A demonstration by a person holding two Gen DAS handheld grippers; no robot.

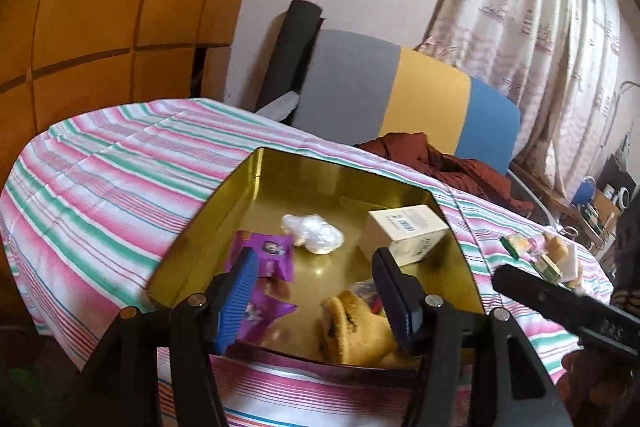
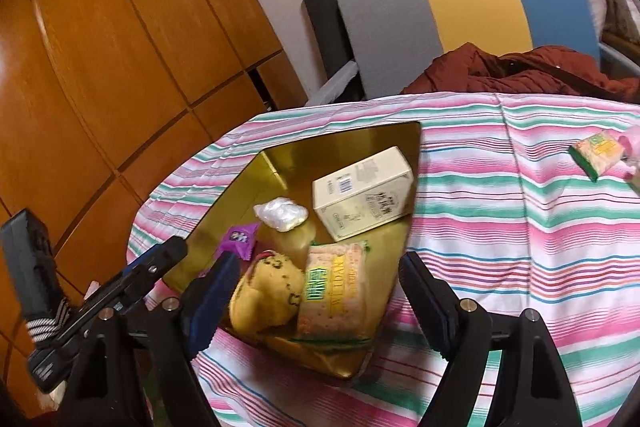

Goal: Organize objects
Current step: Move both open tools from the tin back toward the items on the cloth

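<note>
A gold tin tray [image 1: 224, 211] [image 2: 280, 163] sits on the striped tablecloth. In it lie a cream carton [image 1: 408, 233] [image 2: 362, 193], a clear plastic wad [image 1: 312, 233] [image 2: 282, 213], purple snack packets [image 1: 268, 251] [image 2: 238, 239], a yellow bun [image 1: 356, 327] [image 2: 266, 293] and a cracker pack [image 2: 334, 295]. My left gripper [image 1: 316, 301] is open and empty, just above the tray's near edge. My right gripper [image 2: 320, 301] is open, its jaws either side of the bun and cracker pack, not closed on them.
More snack packs [image 1: 540, 251] [image 2: 596, 151] lie on the cloth [image 1: 100, 167] to the right of the tray. A grey, yellow and blue chair [image 1: 400, 95] with a dark red garment [image 2: 520, 71] stands behind the table. Wooden cabinets are at left.
</note>
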